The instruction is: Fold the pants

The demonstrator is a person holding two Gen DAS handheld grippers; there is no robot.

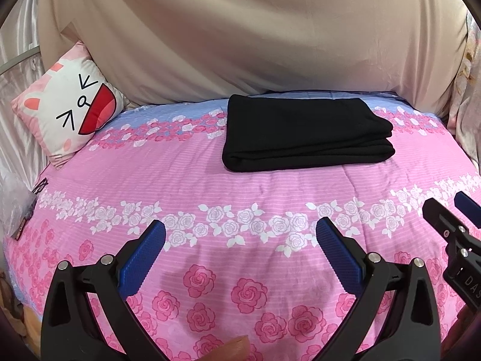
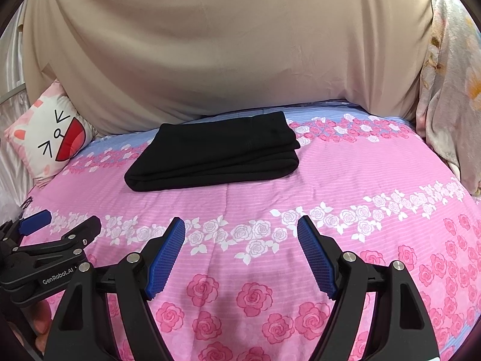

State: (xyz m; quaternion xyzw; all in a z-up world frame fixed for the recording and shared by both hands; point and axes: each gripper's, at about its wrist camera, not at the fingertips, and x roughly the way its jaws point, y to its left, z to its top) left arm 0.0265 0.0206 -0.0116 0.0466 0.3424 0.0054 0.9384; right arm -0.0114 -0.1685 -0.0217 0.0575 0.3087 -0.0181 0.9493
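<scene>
The black pants (image 1: 303, 134) lie folded into a neat rectangle on the far part of the pink floral bedspread (image 1: 210, 186); they also show in the right wrist view (image 2: 216, 156). My left gripper (image 1: 240, 228) is open and empty, hovering over the near part of the bed, well short of the pants. My right gripper (image 2: 240, 224) is open and empty too, beside the left one. The right gripper shows at the right edge of the left wrist view (image 1: 451, 210). The left gripper shows at the left edge of the right wrist view (image 2: 60, 221).
A cartoon cat cushion (image 1: 69, 105) leans at the far left of the bed. A beige sheet (image 1: 240, 36) hangs behind the bed. A pale floral blanket (image 2: 451, 90) is bunched at the right. A clear plastic bag (image 1: 15, 207) lies at the left edge.
</scene>
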